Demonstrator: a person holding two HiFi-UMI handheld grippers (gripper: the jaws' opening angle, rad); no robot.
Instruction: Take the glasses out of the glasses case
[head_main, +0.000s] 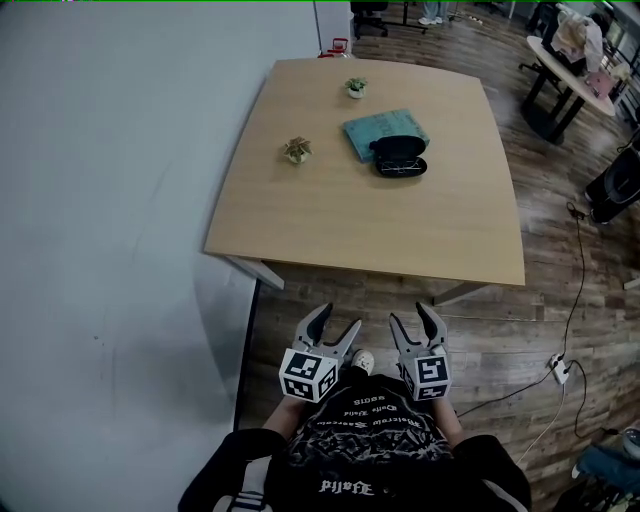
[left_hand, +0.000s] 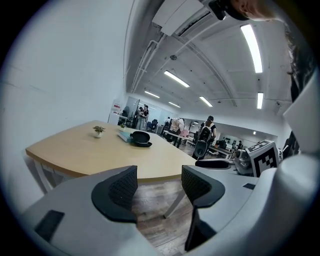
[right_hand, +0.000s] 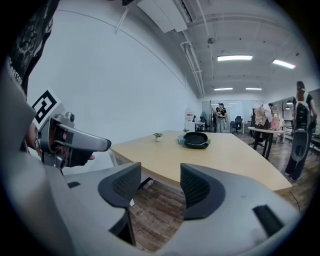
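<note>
Open glasses case (head_main: 400, 157) sits on the far half of the counter (head_main: 330, 220), long axis roughly crosswise, partly on a teal cloth (head_main: 372, 130), well ahead of both spread, empty claws, right claw (head_main: 413, 316) judged slightly nearer than left claw (head_main: 337, 320).

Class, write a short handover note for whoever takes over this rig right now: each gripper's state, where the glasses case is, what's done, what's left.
Left gripper: open and empty, held low by the person's waist, short of the table.
Right gripper: the same, open and empty.
Glasses case: lies open on the far half of the table, partly on a teal pad. The glasses seem to be inside, too small to be sure.
Done: case already open.
Left: step up, reach in, lift the glasses out.
</note>
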